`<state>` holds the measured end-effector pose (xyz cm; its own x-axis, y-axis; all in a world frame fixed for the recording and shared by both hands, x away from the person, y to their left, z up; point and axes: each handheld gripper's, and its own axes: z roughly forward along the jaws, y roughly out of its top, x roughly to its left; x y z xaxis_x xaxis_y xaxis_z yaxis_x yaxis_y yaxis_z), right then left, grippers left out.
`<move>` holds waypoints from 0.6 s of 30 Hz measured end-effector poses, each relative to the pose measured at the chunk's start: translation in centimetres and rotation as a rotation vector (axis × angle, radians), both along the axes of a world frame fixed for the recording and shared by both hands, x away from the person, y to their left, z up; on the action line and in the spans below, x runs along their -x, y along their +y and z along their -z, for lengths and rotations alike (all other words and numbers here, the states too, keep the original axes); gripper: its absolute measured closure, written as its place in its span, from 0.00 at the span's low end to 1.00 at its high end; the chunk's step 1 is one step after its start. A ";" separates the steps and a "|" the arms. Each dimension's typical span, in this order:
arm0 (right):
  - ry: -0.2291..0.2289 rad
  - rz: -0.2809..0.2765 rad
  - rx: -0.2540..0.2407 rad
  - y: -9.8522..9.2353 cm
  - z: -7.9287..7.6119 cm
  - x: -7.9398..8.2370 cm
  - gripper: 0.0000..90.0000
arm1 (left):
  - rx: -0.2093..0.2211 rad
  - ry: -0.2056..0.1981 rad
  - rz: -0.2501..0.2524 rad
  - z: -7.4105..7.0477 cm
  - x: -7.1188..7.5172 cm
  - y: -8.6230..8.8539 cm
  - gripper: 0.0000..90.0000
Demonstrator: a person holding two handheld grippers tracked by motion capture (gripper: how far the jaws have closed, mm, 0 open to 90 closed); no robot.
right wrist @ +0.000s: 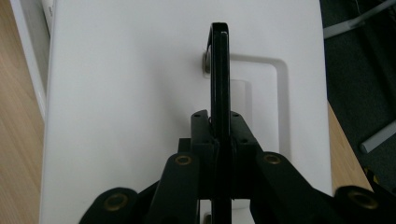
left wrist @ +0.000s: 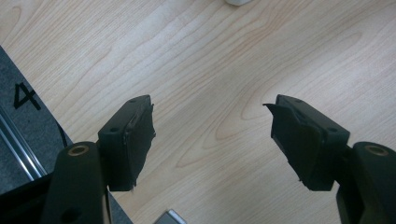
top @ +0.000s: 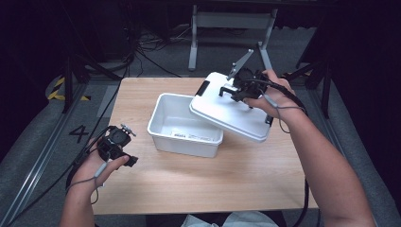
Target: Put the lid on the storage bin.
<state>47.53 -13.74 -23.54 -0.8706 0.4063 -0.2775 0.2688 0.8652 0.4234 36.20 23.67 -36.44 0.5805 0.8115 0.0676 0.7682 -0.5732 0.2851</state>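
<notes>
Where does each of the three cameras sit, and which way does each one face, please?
High view: above the person's side, looking forward and down on the table, white bin and lid; both forearms and hands show.
Left gripper view: on the left gripper, looking down at bare tabletop; its open jaws show.
Right gripper view: on the right gripper, looking along jaws shut on the lid's black handle.
Shared: the lid shows in the high and right gripper views.

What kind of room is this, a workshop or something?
Probably a lab set up for recording handling work: a bare wooden table on a grey floor, cables trailing behind it, metal stand legs, and a numbered floor mark.
</notes>
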 end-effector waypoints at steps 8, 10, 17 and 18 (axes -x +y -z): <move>0.007 -0.049 -0.006 2.5 0.1 -0.6 0.93 | -0.008 0.003 -0.008 0.1 0.7 0.4 0.34; 0.005 -0.059 -0.004 3.3 0.3 -0.8 0.93 | -0.006 0.001 -0.012 0.1 0.9 0.5 0.34; 0.000 -0.109 0.000 5.7 0.2 -0.8 0.93 | -0.007 0.002 -0.028 0.1 1.2 1.0 0.34; -0.002 -0.116 0.006 5.9 0.1 -0.8 0.93 | -0.004 0.001 -0.029 0.1 1.3 1.1 0.34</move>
<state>48.38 -7.87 -23.69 -0.9112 0.3010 -0.2812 0.1657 0.8929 0.4186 34.94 24.73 -36.57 0.5567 0.8277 0.0704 0.7848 -0.5518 0.2820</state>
